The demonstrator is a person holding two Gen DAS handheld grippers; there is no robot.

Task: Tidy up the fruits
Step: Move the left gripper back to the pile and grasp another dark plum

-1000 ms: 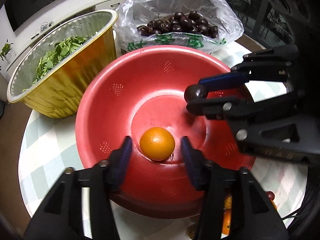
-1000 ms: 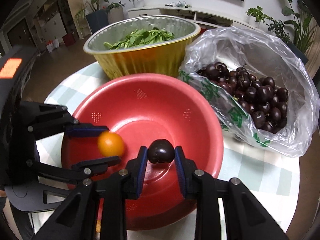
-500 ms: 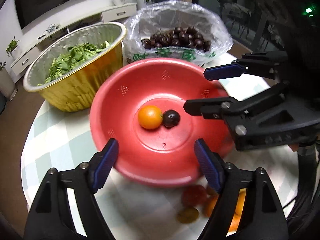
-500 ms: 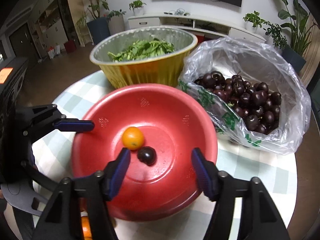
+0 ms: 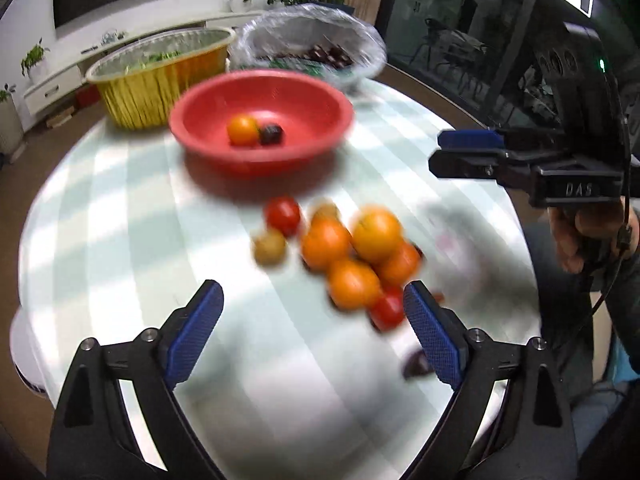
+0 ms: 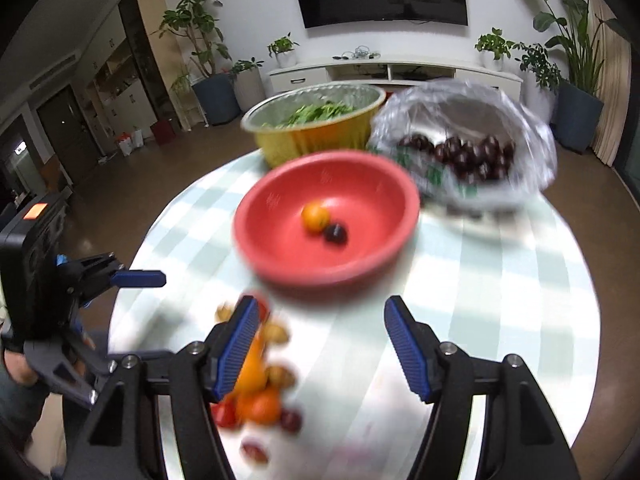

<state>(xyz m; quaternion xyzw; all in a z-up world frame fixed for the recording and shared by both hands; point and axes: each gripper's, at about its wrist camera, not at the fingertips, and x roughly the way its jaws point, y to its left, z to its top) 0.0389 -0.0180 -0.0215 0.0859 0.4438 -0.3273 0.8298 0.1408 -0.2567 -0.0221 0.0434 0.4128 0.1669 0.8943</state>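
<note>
Left fingers point(image 5: 312, 332): They are wide apart and getting wider. Nothing is held between them.
Right fingers point(image 6: 318, 344): They are set apart, and nothing is held. Only bare tabletop point(image 6: 500, 300) is seen between them.
Fruit pile point(image 5: 348, 256): Oranges, red tomatoes and small brownish fruits are heaped just ahead of the left fingers, a bit to the right. In the right view the pile point(image 6: 256, 384) is seen low and to the left, partly hidden behind the left finger of that pair.
Dark fruit point(image 5: 416, 362): One dark piece is seen right beside the right-side finger of the left pair.
Red bowl point(image 5: 320, 92): It is placed farther out, past the pile. One orange point(image 5: 242, 130) and one dark cherry point(image 5: 271, 134) are touching inside it.
Farther still: A gold bowl of greens point(image 5: 156, 80) and a bag of cherries point(image 6: 464, 152) are set behind the red bowl.
What could go wrong: The fruits are round and packed close. If one is pinched from the heap, others could be bumped and rolled off the tabletop edge. A soft tomato could be squashed if squeezed too hard. The pictures are blurry, so a grab could be missed.
</note>
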